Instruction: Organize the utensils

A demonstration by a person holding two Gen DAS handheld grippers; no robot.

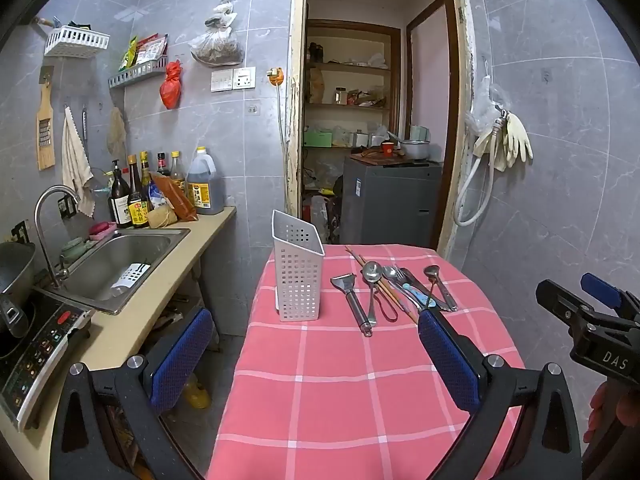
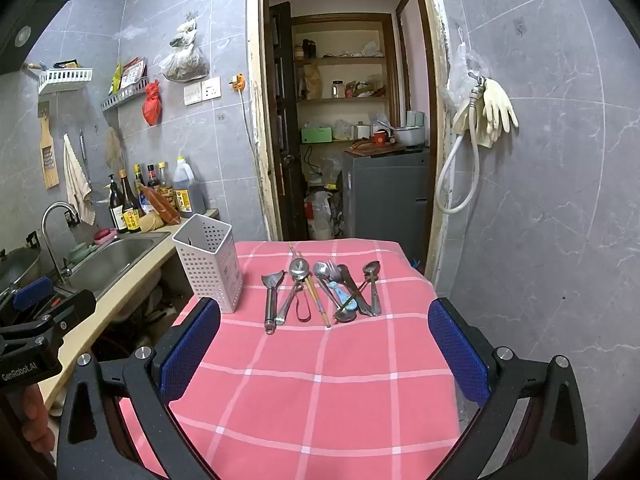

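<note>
Steel utensils (image 2: 320, 292) lie beside an upright white perforated holder (image 2: 210, 264); both tools (image 1: 316, 356) (image 2: 324, 356) gape apart.

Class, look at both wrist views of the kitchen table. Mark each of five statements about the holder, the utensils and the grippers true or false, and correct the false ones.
1. The white utensil holder stands upright on the pink checked tablecloth. True.
2. The holder already has spoons in it. False: none show in it; the spoons lie on the cloth with the other utensils.
3. The peeler lies nearest the holder among the utensils. True.
4. The right gripper is clamped on the chopsticks. False: its jaws stand wide open with nothing between them.
5. The left gripper is shut. False: it is open and empty too.
</note>
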